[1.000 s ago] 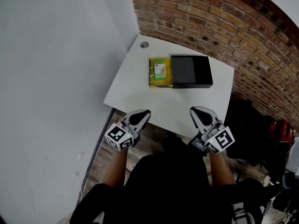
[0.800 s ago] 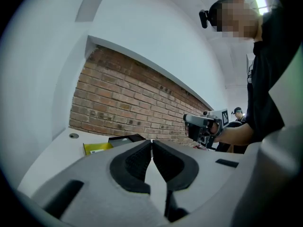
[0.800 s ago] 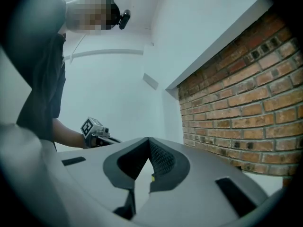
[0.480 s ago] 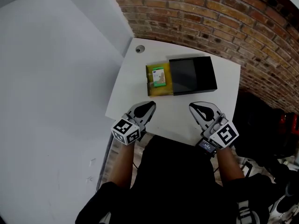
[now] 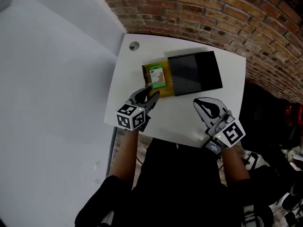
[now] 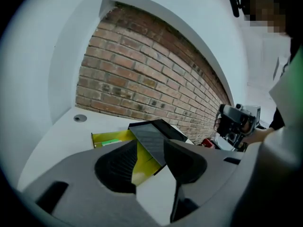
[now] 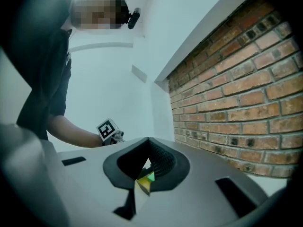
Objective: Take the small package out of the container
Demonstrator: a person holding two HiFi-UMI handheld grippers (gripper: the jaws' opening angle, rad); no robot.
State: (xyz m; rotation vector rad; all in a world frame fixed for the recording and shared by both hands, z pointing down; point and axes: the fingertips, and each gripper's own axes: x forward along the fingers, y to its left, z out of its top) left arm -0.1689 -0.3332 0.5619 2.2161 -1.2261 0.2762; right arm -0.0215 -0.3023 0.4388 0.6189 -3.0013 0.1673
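Left tool [image 5: 151, 92] advanced near yellow container [image 5: 145, 74], jaws opening, nothing between; right tool [image 5: 197, 101] jaws together

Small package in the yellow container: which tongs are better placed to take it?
Left. The left tongs are at the yellow container's near edge, opening and empty, pointed at the small package. The right tongs are shut and farther off.
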